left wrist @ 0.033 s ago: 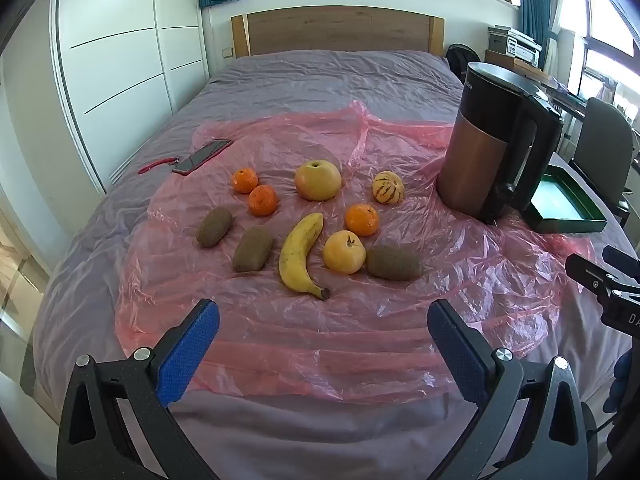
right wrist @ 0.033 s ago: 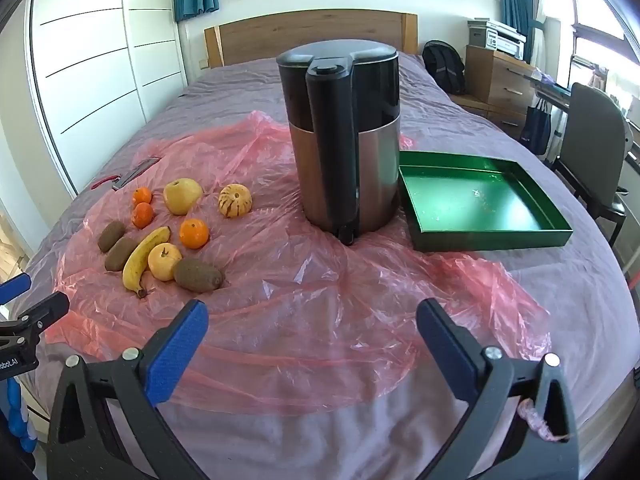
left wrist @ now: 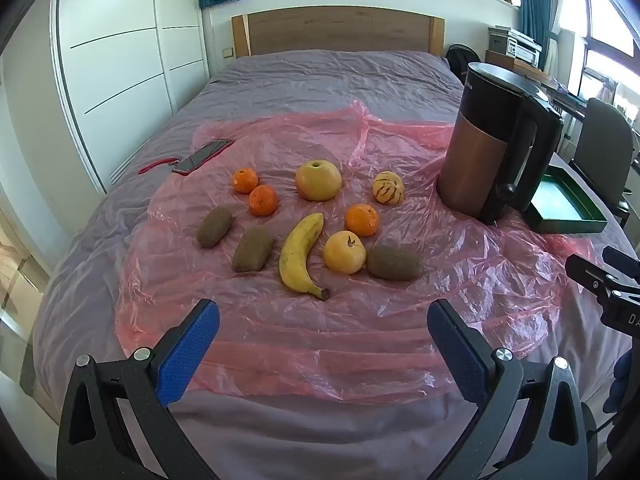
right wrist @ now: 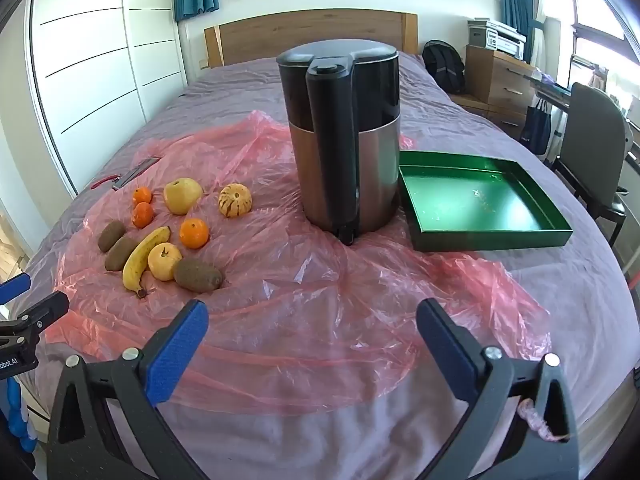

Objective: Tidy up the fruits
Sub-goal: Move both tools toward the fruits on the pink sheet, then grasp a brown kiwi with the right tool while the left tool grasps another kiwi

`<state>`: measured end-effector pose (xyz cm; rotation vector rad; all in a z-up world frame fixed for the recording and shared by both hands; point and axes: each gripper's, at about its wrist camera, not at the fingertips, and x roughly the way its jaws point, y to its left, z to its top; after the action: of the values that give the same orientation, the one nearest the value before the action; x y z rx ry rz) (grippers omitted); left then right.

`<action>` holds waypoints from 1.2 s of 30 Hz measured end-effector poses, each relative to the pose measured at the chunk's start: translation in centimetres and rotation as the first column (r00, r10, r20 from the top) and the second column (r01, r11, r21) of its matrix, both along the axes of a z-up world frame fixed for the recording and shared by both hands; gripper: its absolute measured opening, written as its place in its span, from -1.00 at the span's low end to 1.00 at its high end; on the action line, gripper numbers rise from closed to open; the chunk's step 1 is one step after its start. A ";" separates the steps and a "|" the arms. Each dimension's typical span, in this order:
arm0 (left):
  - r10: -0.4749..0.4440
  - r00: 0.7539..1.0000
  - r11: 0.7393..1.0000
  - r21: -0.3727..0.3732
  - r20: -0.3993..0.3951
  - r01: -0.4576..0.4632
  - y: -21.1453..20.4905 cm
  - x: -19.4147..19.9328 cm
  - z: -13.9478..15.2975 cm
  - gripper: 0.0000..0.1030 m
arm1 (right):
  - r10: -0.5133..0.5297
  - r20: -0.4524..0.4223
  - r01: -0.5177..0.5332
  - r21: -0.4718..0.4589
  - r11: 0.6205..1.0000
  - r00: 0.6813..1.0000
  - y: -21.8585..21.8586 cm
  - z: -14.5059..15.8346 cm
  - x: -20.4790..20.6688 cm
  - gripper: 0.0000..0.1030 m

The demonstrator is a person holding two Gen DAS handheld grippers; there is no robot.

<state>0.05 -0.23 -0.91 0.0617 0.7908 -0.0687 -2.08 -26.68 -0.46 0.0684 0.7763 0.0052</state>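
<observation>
On the pink plastic sheet, left of the kettle, the fruit lies loose: three kiwis, three tangerines, a banana, two yellow apples and a striped melon. Nearer than the kettle, the left gripper hangs with jaws spread wide, holding and touching nothing; the right gripper likewise gapes empty. Right of the kettle, just beside it, the green tray holds no fruit.

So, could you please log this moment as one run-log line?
stage: start | left gripper: open, empty | right gripper: open, empty | fruits: on pink sheet | green tray: empty
</observation>
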 end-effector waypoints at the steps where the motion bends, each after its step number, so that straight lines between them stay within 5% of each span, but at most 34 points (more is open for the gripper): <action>1: 0.000 1.000 1.000 -0.002 0.000 0.000 0.0 0.0 0.0 0.98 | 0.000 -0.003 0.000 0.000 1.000 1.000 0.0 0.0 0.0 1.00; 18: -0.049 0.998 0.998 0.041 -0.041 0.051 -0.1 0.3 -1.3 0.98 | 0.046 -0.032 -0.045 0.019 0.999 0.998 1.0 -1.5 0.2 1.00; 27: -0.073 0.986 0.990 -0.133 -0.147 0.053 4.2 1.5 -2.9 0.98 | 0.186 -0.095 -0.184 0.024 0.983 0.978 3.5 -3.0 0.9 1.00; 36: -0.036 0.978 0.988 -0.157 -0.206 0.004 7.8 3.9 -4.8 0.98 | 0.366 -0.150 -0.369 0.010 0.929 0.918 7.7 -4.9 4.1 1.00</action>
<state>3.94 7.56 -5.75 -0.0869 0.9918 -0.1577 2.01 -18.97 -5.33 -0.0976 0.9303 0.3548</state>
